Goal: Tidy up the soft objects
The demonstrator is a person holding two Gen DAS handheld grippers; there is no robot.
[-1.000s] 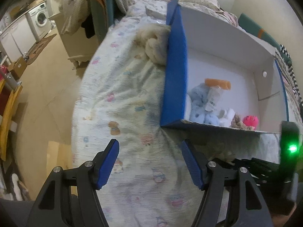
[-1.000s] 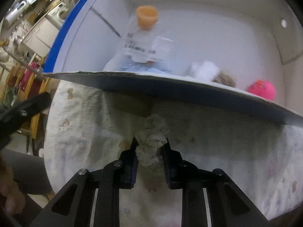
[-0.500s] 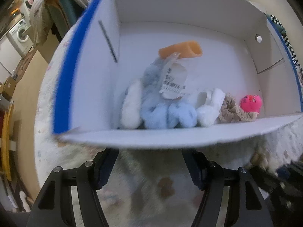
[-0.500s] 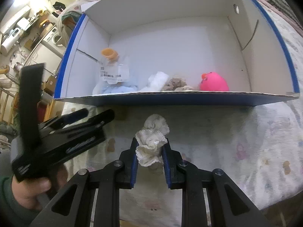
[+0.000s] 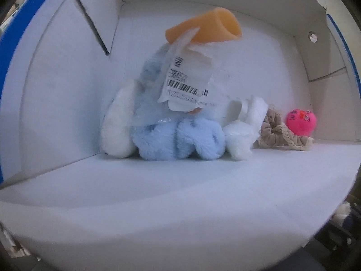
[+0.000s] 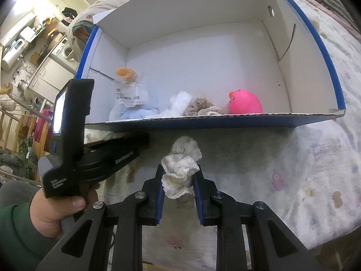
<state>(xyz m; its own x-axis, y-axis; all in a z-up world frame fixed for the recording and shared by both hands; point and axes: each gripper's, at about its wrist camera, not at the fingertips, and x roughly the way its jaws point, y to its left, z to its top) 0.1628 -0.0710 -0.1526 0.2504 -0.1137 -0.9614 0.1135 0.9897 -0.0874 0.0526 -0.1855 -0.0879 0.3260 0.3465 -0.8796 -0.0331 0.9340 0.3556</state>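
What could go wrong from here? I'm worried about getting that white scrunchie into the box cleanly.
1. The right gripper pinches only the lower frills of the white scrunchie; it might slip out on the way up.
2. The box has its near wall right ahead; a low carry could catch it.
3. The left gripper, shut at that wall, may tip or drag the box, shifting the blue plush and pink toy.

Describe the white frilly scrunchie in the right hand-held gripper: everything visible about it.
The white scrunchie is a bunched ring of off-white fabric with scalloped lace-like edging, crumpled into soft folds. The blue pads of the right hand-held gripper pinch its lower part; its upper folds stick out past the fingertips. It is held over the patterned bedsheet, just outside the cardboard box, not yet inside.
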